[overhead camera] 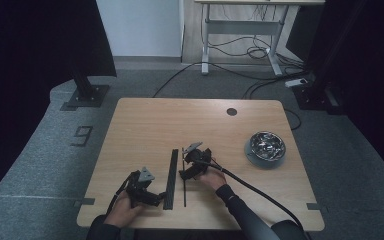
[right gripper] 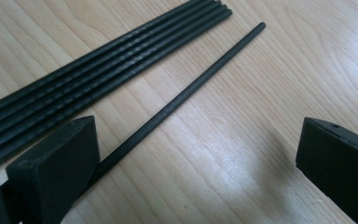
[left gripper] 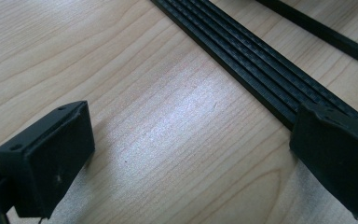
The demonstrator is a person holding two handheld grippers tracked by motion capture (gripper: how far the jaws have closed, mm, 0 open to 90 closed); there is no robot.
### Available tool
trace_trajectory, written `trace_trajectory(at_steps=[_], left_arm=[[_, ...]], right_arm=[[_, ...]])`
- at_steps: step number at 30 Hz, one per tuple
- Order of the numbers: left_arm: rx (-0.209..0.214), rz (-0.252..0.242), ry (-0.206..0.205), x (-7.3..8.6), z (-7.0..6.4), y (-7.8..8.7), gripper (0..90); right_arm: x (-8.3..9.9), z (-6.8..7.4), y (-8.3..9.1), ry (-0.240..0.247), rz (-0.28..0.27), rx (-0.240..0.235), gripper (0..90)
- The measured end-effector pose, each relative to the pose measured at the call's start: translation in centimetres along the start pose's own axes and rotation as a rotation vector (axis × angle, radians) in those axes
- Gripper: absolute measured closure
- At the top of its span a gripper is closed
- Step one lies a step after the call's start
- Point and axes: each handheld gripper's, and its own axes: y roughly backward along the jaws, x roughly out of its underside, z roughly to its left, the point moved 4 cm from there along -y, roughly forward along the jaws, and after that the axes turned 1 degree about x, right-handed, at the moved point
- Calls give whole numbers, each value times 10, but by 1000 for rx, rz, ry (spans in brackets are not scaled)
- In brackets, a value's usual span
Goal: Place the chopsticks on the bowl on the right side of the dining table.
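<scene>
From the high view, my left claw [overhead camera: 145, 189] lay low at the near edge of the tabletop [overhead camera: 145, 120], just left of a bundle of black rods [overhead camera: 171, 177]. My right claw [overhead camera: 192, 165] sat just right of a single thin rod [overhead camera: 184, 187] lying apart from that bundle. A metal bowl [overhead camera: 265, 148] stood well off to the right.

In the left gripper view, my left claw [left gripper: 186, 158] was spread wide and held nothing; the bundle [left gripper: 242, 60] ran slantwise, passing under the right-hand jaw.

In the right gripper view, my right claw [right gripper: 196, 168] also gaped empty, the lone rod [right gripper: 186, 93] running under its left-hand jaw, not between the two.

I judged I was lining up to pick the single rod. Next I would need to shift the right claw sideways until the rod lay between the jaws, then close gently.
</scene>
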Motion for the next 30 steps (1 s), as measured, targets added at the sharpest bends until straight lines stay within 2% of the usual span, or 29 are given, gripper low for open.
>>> trace_trajectory(at_steps=[11,20,30], left_arm=[[0,0,0,0,0,0,0],[0,2,-1,0,0,0,0],[0,2,-3,0,0,0,0]], right_arm=[[12,-14,5,-50,-12,7,0],[35,-33,18,-115,-31,15,0],[54,-45,32,-135,-35,39,0]])
